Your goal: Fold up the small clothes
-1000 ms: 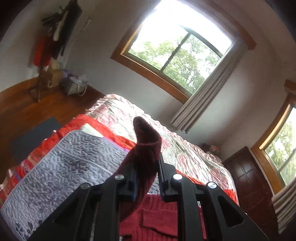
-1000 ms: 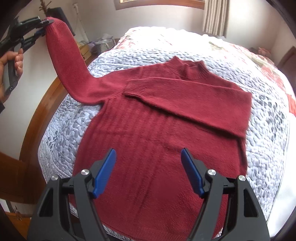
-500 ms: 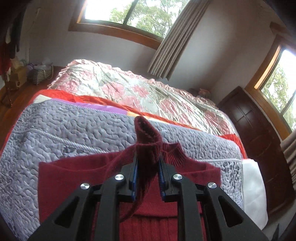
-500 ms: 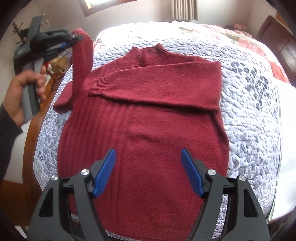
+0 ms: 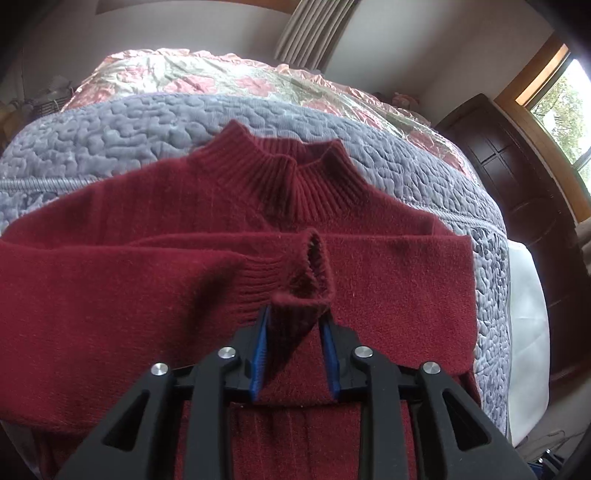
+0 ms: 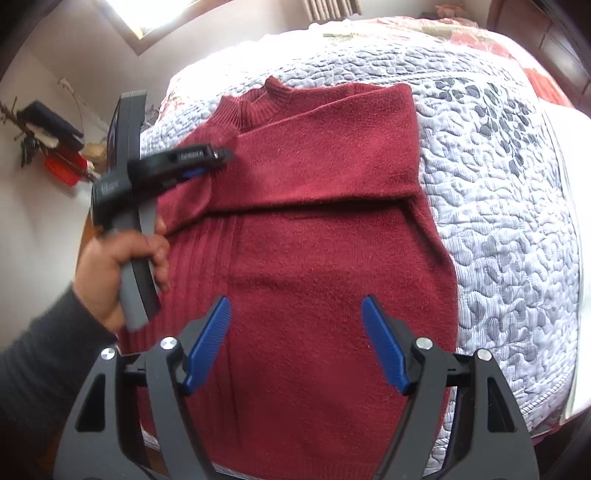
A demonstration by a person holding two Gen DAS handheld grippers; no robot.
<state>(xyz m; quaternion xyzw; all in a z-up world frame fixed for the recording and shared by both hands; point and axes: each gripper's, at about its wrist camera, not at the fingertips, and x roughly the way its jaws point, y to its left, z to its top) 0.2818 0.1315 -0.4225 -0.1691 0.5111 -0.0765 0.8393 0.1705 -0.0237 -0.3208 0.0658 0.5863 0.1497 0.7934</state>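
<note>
The right claw [image 6: 295,343] is hanging with its blue pads spread wide and nothing between them, above the lower body of the red sweater [image 6: 325,280], near the foot edge of the bed [image 6: 517,229]. The sweater is lying flat on the grey quilted bedspread [image 6: 498,184], hem toward the near edge and ribbed collar [image 5: 284,177] pointing toward the far end of the bed. One sleeve is already lying folded straight across the chest. The left claw [image 5: 295,332] is pinching the ribbed cuff [image 5: 306,288] of the other sleeve between its blue pads, with the cuff bunching up out of the pads just above the chest of the sweater. In the right wrist view, a hand [image 6: 114,266] in a dark sleeve is gripping that claw's handle over the left side of the bed. Beyond the bedspread, a floral cover [image 5: 221,77] is spreading toward the far edge of the bed, with a curtain [image 5: 314,29] hanging on the wall behind and a dark wooden cabinet [image 5: 517,177] standing at the right
</note>
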